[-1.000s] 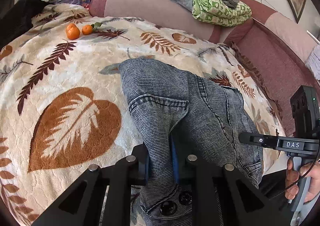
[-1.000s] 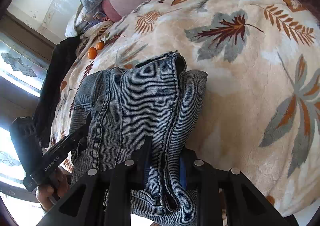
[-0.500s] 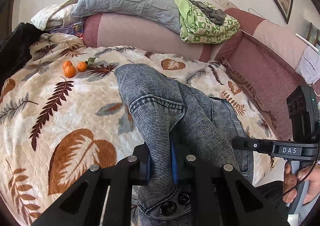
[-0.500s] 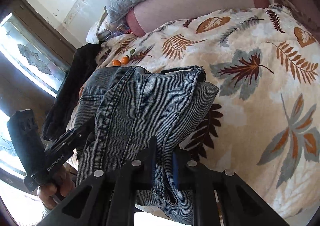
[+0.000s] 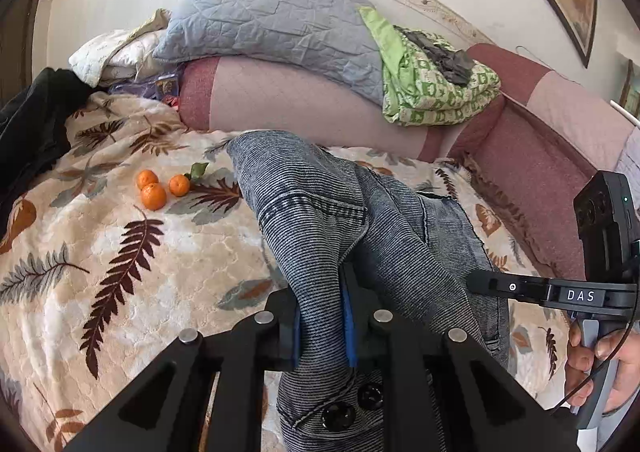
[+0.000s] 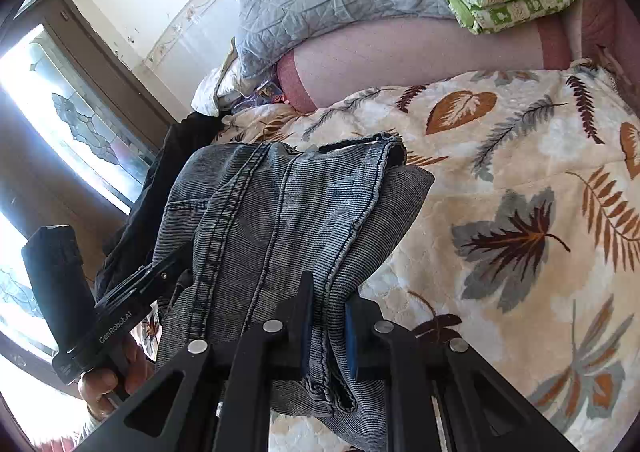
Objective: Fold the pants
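Jeans (image 5: 320,211), already doubled over, hang lifted above the bed (image 5: 100,252), the left gripper (image 5: 322,326) and right gripper (image 6: 326,336) each with jaws clenched on denim. Next, I'd guess, comes lowering them flat and smoothing the fold.

pants (image 5: 320,219) on blanket (image 5: 80,244) | oranges (image 5: 160,187) left of pants | pillow (image 5: 272,19) behind

A bed is covered by a leaf-print blanket (image 5: 120,272); a white wall (image 5: 120,3) is seen at 12 o'clock, and a bright window (image 6: 48,123) is seen at 9.
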The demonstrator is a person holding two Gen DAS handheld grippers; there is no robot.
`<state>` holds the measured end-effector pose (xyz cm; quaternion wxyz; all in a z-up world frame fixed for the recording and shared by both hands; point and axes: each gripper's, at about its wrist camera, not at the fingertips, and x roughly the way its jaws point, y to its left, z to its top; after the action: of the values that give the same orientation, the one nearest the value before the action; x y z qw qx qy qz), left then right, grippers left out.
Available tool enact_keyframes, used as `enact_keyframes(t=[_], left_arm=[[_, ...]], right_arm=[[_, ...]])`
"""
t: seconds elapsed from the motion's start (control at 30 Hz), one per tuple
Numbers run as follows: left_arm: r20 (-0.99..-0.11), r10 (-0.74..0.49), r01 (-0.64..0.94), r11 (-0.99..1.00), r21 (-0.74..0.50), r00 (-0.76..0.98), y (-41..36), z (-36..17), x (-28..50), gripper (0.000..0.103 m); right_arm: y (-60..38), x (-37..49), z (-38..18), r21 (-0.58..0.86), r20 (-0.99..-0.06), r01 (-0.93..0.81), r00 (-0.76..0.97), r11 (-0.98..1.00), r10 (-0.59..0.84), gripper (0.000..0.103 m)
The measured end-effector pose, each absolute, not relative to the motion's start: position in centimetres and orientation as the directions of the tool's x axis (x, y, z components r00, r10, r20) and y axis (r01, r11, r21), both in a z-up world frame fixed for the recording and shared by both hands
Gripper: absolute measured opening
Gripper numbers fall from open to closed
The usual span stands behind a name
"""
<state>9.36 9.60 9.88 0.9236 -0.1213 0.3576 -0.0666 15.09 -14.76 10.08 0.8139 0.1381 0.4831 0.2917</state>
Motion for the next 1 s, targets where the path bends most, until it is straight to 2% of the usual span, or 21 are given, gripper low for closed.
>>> enact_keyframes(t=[0.07, 0.1, 0.13, 0.2, 0.23, 0.3, 0.37, 0.4, 0.43, 0.47, 0.5, 0.57, 0.6, 0.67, 0.73, 0.8, 0.9, 1.0], left_arm=[[-0.702, -0.166, -0.045, 0.961, -0.272, 0.693, 10.6, 6.7, 10.3, 0.031], [-0.747, -0.137, -0.096, 0.961, -0.260, 0.650, 11.2, 4.8, 10.8, 0.048], [-0.791, -0.099, -0.153, 0.959, -0.238, 0.604, 11.7, 2.9, 11.0, 0.055], [-0.836, -0.046, -0.212, 0.958, -0.191, 0.547, 12.6, 0.5, 10.4, 0.055], [-0.828, -0.049, -0.216, 0.955, -0.202, 0.558, 13.0, 0.5, 9.6, 0.060], [-0.809, -0.005, -0.240, 0.954, -0.180, 0.588, 13.4, 1.8, 7.8, 0.066], [-0.770, 0.042, -0.236, 0.961, -0.143, 0.636, 13.0, 3.7, 6.0, 0.068], [-0.748, 0.059, -0.225, 0.967, -0.122, 0.661, 12.4, 4.5, 5.1, 0.073], [-0.729, 0.079, -0.217, 0.971, -0.097, 0.680, 11.9, 5.1, 4.2, 0.081], [-0.711, 0.100, -0.210, 0.975, -0.068, 0.696, 11.2, 5.3, 3.6, 0.084], [-0.705, 0.117, -0.194, 0.981, -0.030, 0.700, 10.3, 5.0, 3.4, 0.087], [-0.761, 0.154, -0.140, 0.987, 0.083, 0.631, 8.4, 2.5, 4.6, 0.087], [-0.783, 0.170, -0.125, 0.985, 0.119, 0.599, 7.9, 1.3, 5.1, 0.088], [-0.747, 0.189, -0.149, 0.981, 0.120, 0.637, 7.9, 2.2, 4.3, 0.088], [-0.749, 0.180, -0.148, 0.983, 0.110, 0.638, 7.9, 4.2, 3.5, 0.087], [-0.683, 0.193, -0.160, 0.981, 0.113, 0.704, 7.6, 6.5, 1.6, 0.087], [-0.612, 0.225, -0.179, 0.974, 0.136, 0.758, 6.5, 8.8, -0.7, 0.089], [-0.603, 0.241, -0.186, 0.970, 0.154, 0.760, 5.1, 9.2, -2.1, 0.092]], right_arm=[[-14.2, 16.4, 7.1, 0.546, -0.716, -0.316, 0.304, 0.776, 0.628, 0.018], [-13.8, 16.9, 5.0, 0.563, -0.730, -0.289, 0.266, 0.774, 0.630, 0.018], [-13.5, 17.3, 2.8, 0.562, -0.755, -0.253, 0.232, 0.788, 0.613, 0.018], [-13.0, 17.4, -0.8, 0.476, -0.832, -0.220, 0.201, 0.851, 0.517, 0.036], [-13.3, 17.1, -1.5, 0.460, -0.842, -0.213, 0.204, 0.862, 0.500, 0.051], [-14.2, 15.9, -1.1, 0.475, -0.820, -0.227, 0.237, 0.850, 0.521, 0.054], [-14.6, 14.2, 0.9, 0.397, -0.823, -0.259, 0.325, 0.881, 0.466, 0.062], [-14.6, 13.1, 2.1, 0.362, -0.812, -0.284, 0.372, 0.888, 0.450, 0.065], [-14.5, 11.9, 3.1, 0.335, -0.795, -0.319, 0.409, 0.887, 0.447, 0.072], [-14.2, 10.8, 3.8, 0.309, -0.780, -0.352, 0.438, 0.884, 0.447, 0.081], [-13.8, 9.8, 4.0, 0.275, -0.772, -0.378, 0.461, 0.884, 0.437, 0.086], [-12.7, 8.7, 2.5, 0.192, -0.808, -0.405, 0.452, 0.894, 0.378, 0.097], [-12.1, 9.0, 0.7, 0.163, -0.853, -0.408, 0.399, 0.898, 0.336, 0.097], [-11.4, 9.3, -2.8, 0.125, -0.927, -0.404, 0.277, 0.906, 0.252, 0.097], [-11.5, 7.7, -0.8, 0.102, -0.889, -0.441, 0.362, 0.892, 0.280, 0.097], [-12.6, 6.4, 1.8, 0.161, -0.833, -0.444, 0.418, 0.881, 0.363, 0.097], [-14.6, 4.2, 5.4, 0.164, -0.718, -0.410, 0.574, 0.897, 0.394, 0.098], [-16.6, 2.7, 6.5, 0.174, -0.631, -0.350, 0.677, 0.920, 0.377, 0.103]])
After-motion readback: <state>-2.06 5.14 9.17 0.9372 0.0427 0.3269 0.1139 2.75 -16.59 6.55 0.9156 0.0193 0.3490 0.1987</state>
